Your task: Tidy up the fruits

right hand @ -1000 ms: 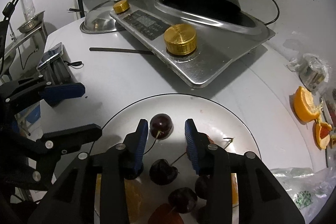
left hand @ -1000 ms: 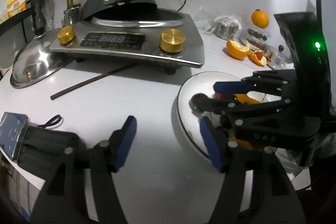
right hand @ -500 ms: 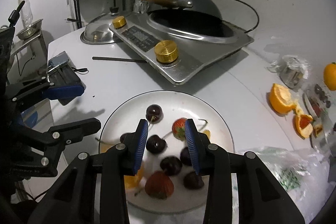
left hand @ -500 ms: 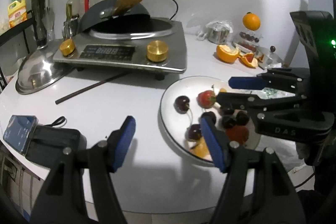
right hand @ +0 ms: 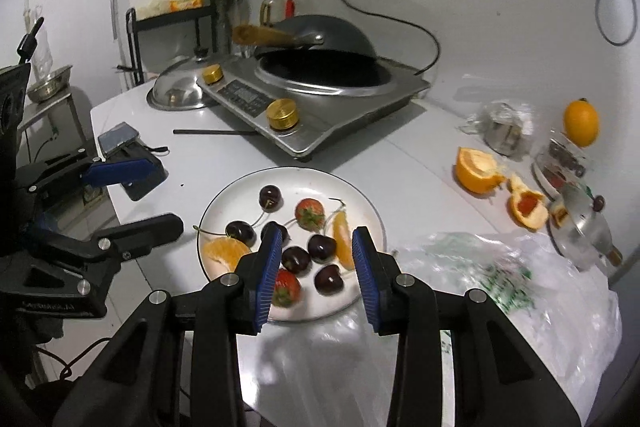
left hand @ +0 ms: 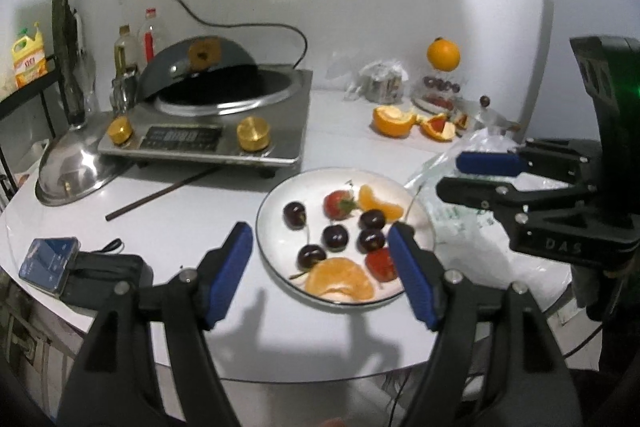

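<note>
A white plate (left hand: 276,199) (right hand: 360,199) on the white table holds several dark cherries (left hand: 295,214) (right hand: 270,195), two strawberries (left hand: 338,205) (right hand: 309,212) and orange segments (left hand: 340,279) (right hand: 224,253). My left gripper (left hand: 320,267) is open and empty, raised above the plate's near edge; in the right wrist view it shows at the left (right hand: 132,191). My right gripper (right hand: 314,263) is open and empty, held high over the plate; in the left wrist view it shows at the right (left hand: 476,175).
An induction cooker with a wok (left hand: 224,115) (right hand: 320,95) stands behind the plate. A steel lid (left hand: 68,167), a dark stick (left hand: 160,193) and a phone (left hand: 50,263) lie left. A plastic bag (right hand: 500,287), orange peels (right hand: 478,169), a whole orange (right hand: 581,123) sit right.
Both grippers have pulled up and back from the plate. The right gripper, which was low over the cherries, now stands well above them, empty. The whole plate is now visible.
</note>
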### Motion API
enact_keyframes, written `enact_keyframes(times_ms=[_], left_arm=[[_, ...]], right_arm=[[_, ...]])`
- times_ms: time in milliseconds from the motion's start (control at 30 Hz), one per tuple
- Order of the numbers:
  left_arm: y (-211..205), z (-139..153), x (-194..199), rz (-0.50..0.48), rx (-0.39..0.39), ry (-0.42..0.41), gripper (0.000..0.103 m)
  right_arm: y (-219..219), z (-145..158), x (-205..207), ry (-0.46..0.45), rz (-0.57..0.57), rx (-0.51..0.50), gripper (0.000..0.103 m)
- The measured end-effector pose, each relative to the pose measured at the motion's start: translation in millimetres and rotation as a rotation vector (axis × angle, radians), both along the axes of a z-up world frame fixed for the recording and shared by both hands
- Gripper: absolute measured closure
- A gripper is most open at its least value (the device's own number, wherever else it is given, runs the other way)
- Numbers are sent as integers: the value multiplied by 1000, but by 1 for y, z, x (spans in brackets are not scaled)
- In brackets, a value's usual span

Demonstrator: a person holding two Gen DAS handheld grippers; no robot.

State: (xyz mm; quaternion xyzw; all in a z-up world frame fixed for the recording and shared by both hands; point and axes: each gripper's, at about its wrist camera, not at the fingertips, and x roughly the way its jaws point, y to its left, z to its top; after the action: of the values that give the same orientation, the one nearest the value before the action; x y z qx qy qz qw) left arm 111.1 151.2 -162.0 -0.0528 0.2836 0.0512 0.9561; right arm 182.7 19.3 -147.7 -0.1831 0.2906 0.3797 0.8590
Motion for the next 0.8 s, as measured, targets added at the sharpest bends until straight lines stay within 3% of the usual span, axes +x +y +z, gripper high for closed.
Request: enact_keyframes(times_ms=[367,467,533,567,633,800], left_arm=[[-33,35,-24,-29,-12,-72,31],[-44,48,-33,-34,8,-111,31],[-53,57,-38,-30,27,-130,30],[-56,62,-40,-29,31,-142,28],[-62,73,-48,-40,17,-185,8],[-83,105,-69,-60,56,-283,4]], right_arm=[[-57,33,-31,-79,-88,57,64],[-78,47,-44,-114,-125,82,54],[-90,56,-54,-140,-149,96,53],[-96,60,-58,-153,-160,102,53],[-106,69,-66,-171,-181,118,53],[-126,95,-92,-229,-230,175,45]])
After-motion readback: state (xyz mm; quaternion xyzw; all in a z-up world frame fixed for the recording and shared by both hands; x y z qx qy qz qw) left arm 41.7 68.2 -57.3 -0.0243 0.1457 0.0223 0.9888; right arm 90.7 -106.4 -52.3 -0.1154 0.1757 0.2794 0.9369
